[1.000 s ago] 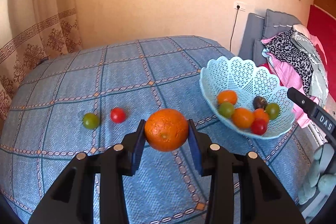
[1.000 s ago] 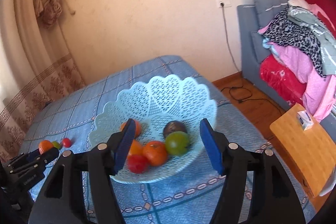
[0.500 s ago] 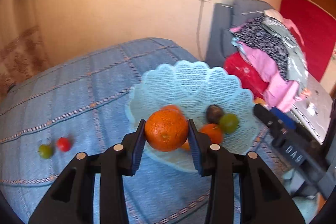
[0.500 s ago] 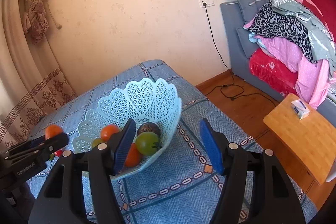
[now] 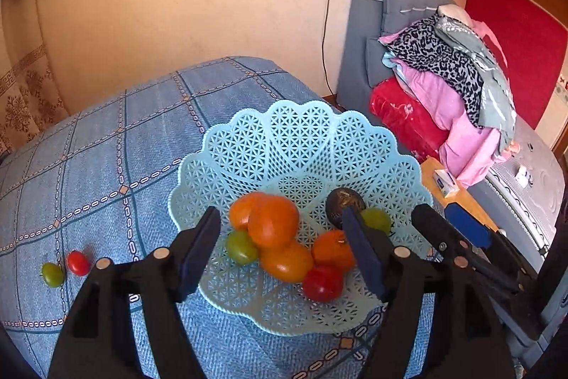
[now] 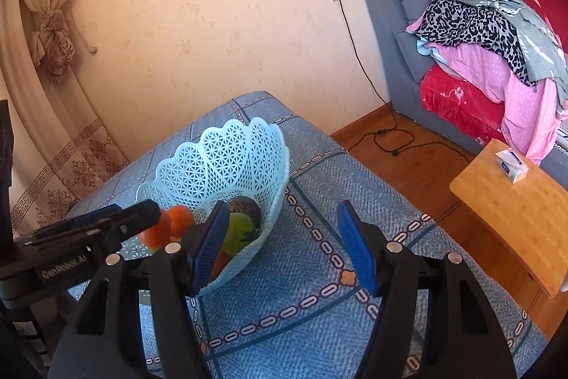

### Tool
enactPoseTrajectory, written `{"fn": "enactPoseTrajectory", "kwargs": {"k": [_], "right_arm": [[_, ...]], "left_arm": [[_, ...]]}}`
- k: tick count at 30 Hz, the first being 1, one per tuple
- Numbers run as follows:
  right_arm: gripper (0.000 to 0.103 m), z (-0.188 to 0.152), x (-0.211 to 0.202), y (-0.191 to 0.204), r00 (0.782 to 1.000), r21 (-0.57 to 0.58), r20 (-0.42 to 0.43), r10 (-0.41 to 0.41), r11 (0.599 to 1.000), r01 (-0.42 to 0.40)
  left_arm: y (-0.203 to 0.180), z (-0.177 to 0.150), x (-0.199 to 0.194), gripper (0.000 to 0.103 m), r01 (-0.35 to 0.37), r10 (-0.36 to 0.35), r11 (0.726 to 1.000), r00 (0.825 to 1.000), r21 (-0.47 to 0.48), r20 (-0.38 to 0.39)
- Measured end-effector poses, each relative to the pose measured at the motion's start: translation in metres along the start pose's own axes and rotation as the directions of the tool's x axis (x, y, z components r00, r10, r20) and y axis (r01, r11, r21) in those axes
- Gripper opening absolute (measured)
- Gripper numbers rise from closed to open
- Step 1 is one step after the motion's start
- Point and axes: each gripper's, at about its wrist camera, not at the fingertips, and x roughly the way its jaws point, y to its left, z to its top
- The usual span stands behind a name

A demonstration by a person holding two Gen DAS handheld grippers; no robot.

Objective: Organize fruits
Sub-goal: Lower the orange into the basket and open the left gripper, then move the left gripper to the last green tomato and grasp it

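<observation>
The round orange fruit (image 5: 272,221) lies atop other fruits in the pale blue lattice plastic basket (image 5: 298,144) on the blue checked bed (image 5: 106,144). Left claw (image 5: 280,245) gapes wide, empty; right claw (image 6: 284,242) likewise. 2 small tomatoes (image 5: 65,269) lie outside.

Pale blue lattice basket (image 5: 301,144) holds oranges (image 5: 273,222), tomatoes, one dark fruit (image 5: 340,201). Red tomato (image 5: 78,263) and green tomato (image 5: 52,274) touching, outside on cloth.

Black tongs (image 5: 282,249); blue pads (image 5: 362,253); silver screws.
</observation>
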Motion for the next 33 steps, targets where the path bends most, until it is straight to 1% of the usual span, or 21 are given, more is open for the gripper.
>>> {"fn": "enactPoseTrajectory", "kwargs": {"k": [9,13,16,19,25,27,31,33], "right_arm": [[0.065,-0.001,0.001,0.003,1.0,-0.009,0.0,0.001,1.0,-0.001],[0.065,-0.001,0.001,0.005,1.0,-0.017,0.001,0.0,1.0,0.0],[0.065,-0.002,0.001,0.007,1.0,-0.026,0.001,0.004,1.0,-0.004],[0.065,-0.001,-0.001,0.01,1.0,-0.037,0.0,0.008,0.999,-0.008],[0.065,-0.002,-0.007,0.016,1.0,-0.059,0.0,0.009,0.998,-0.009],[0.069,-0.003,-0.009,0.017,1.0,-0.064,-0.001,0.009,0.998,-0.009],[0.07,-0.004,-0.013,0.021,1.0,-0.078,0.002,0.003,0.997,-0.003],[0.07,-0.005,-0.016,0.023,1.0,-0.083,0.003,0.003,0.997,-0.003]], "left_arm": [[0.02,-0.006,-0.005,0.074,-0.036,0.036,0.998,0.999,-0.051,-0.006],[0.025,-0.012,-0.012,0.079,-0.063,0.063,0.996,0.998,-0.056,0.001],[0.027,-0.015,-0.016,0.081,-0.08,0.08,0.995,0.997,-0.056,0.006],[0.029,-0.017,-0.021,0.088,-0.098,0.099,0.994,0.995,-0.055,0.018],[0.037,-0.022,-0.031,0.089,-0.136,0.139,0.988,0.99,-0.071,0.036],[0.04,-0.024,-0.034,0.089,-0.144,0.148,0.987,0.988,-0.076,0.039],[0.045,-0.027,-0.039,0.089,-0.16,0.164,0.984,0.985,-0.082,0.045],[0.048,-0.028,-0.043,0.091,-0.167,0.171,0.982,0.984,-0.087,0.048]]}}
